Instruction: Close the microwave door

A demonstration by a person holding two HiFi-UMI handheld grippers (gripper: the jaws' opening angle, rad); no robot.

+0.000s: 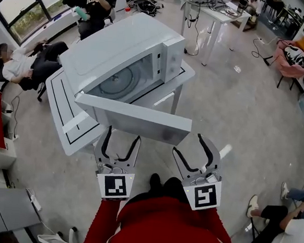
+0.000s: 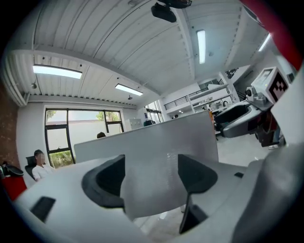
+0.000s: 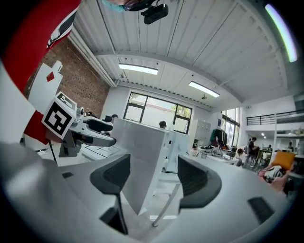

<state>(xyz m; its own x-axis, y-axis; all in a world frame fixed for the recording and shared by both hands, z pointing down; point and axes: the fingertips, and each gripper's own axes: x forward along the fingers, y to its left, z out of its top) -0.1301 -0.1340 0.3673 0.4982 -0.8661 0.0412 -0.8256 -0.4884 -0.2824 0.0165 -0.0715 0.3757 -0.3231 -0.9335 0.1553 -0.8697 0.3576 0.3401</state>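
Observation:
A white microwave [image 1: 120, 53] stands on a white table [image 1: 63, 116] with its door [image 1: 136, 120] swung wide open toward me, so the turntable inside shows. Both grippers hover level just short of the door's near face. My left gripper [image 1: 123, 136] is open and empty below the door's left part. My right gripper [image 1: 189, 145] is open and empty below the door's right end. In the left gripper view, the door [image 2: 152, 142] fills the gap seen between the open jaws of the gripper [image 2: 151, 178]. In the right gripper view, the door [image 3: 140, 152] stands edge-on ahead of the open gripper [image 3: 154, 178].
People sit by the windows [image 1: 20, 66] at the left, and one person stands behind the microwave [image 1: 96, 4]. A white desk with cables [image 1: 215, 13] is at the back. A seated person [image 1: 285, 228] is near my right. A pink chair [image 1: 293, 58] stands far right.

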